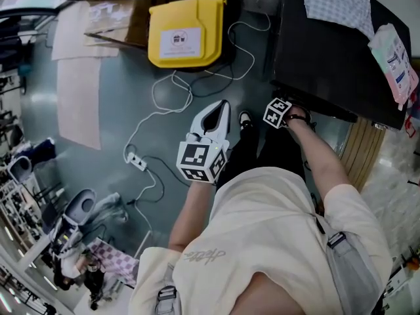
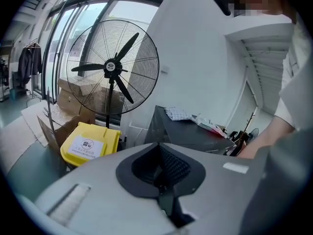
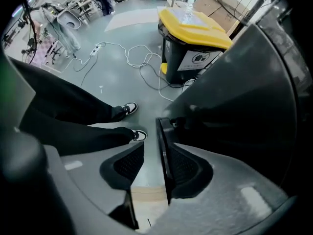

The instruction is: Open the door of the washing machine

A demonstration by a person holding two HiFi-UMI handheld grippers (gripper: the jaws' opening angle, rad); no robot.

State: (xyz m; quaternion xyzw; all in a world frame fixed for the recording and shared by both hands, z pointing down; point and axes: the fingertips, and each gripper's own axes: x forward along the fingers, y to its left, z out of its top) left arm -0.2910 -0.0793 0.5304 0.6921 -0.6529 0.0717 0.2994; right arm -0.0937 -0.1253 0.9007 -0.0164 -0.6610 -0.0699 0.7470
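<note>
The washing machine (image 1: 328, 44) is a dark box at the upper right of the head view. Its dark curved front (image 3: 244, 97) fills the right of the right gripper view. My right gripper (image 3: 154, 165) points straight down beside that front, jaws open. A thin dark edge of the door (image 3: 163, 146) stands between them, close against the right pad, with a gap to the left pad. In the head view only its marker cube (image 1: 277, 112) shows at the machine's corner. My left gripper (image 1: 216, 113) hangs over the floor to the machine's left, shut and holding nothing.
A yellow-lidded bin (image 1: 186, 31) stands left of the machine, with white cables (image 1: 170, 104) and a power strip (image 1: 136, 161) on the floor. A checked cloth (image 1: 338, 5) and a packet (image 1: 394, 54) lie on the machine. A standing fan (image 2: 113, 67) is behind the bin.
</note>
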